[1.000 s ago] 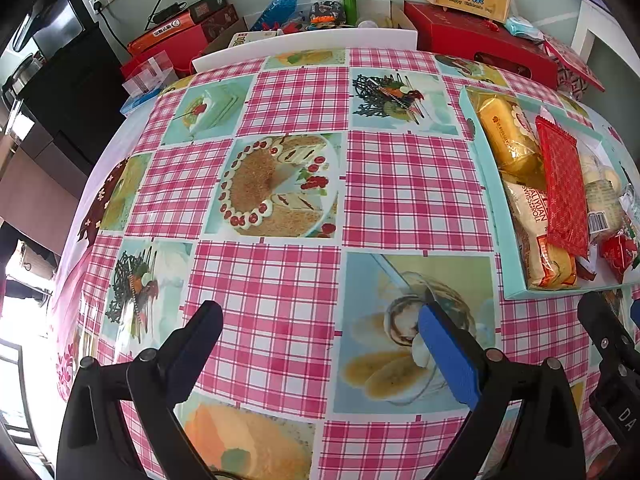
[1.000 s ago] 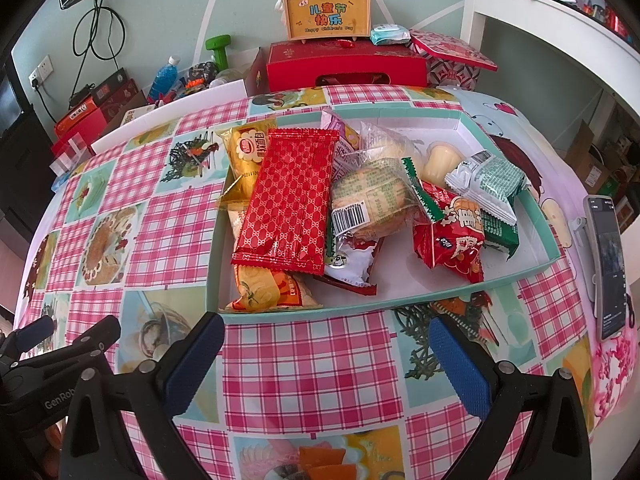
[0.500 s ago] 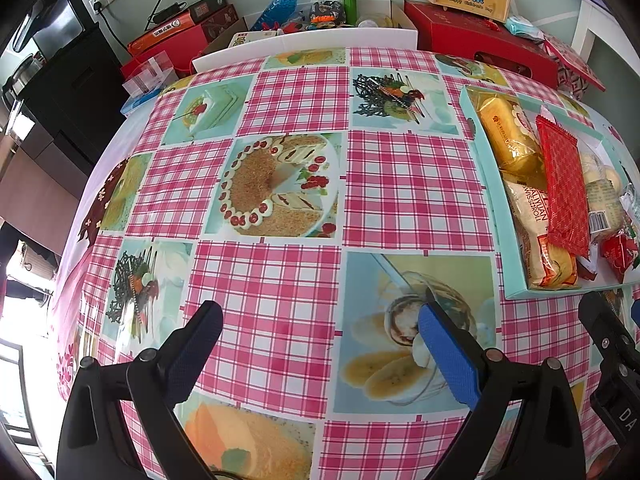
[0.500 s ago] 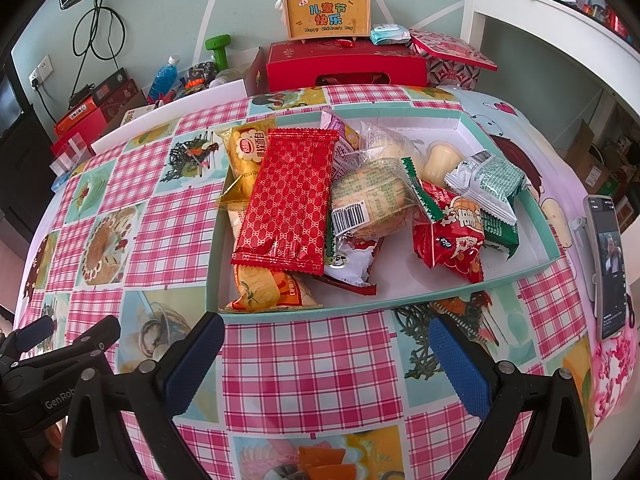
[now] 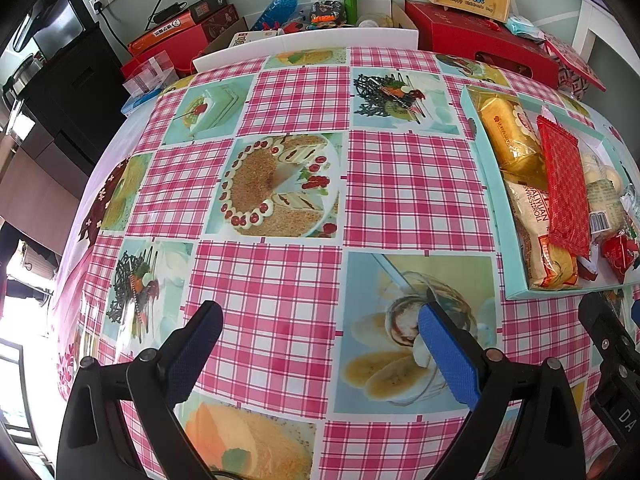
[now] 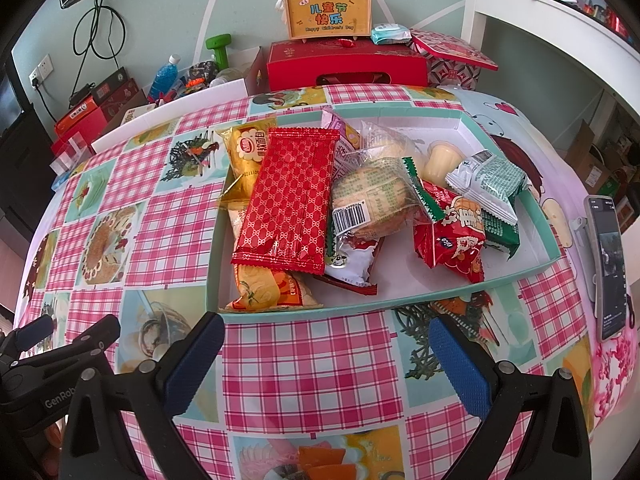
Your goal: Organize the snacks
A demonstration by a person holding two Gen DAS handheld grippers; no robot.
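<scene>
Tablecloth [image 6: 312, 360] separates the spread, empty right tool [image 6: 326, 354] from the snack tray [image 6: 400, 300].

Both grippers: black arms, blue ribbed pads [image 5: 448, 354], silver screws [image 6: 503, 367].

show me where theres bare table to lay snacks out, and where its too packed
Widest free patch: the tablecloth left of the teal tray, bare back to the white board. A narrower strip runs between the tray's front wall and the open right gripper. Crowded: the tray's left half, where the red packet tops a pile; the phone takes the right edge.
</scene>
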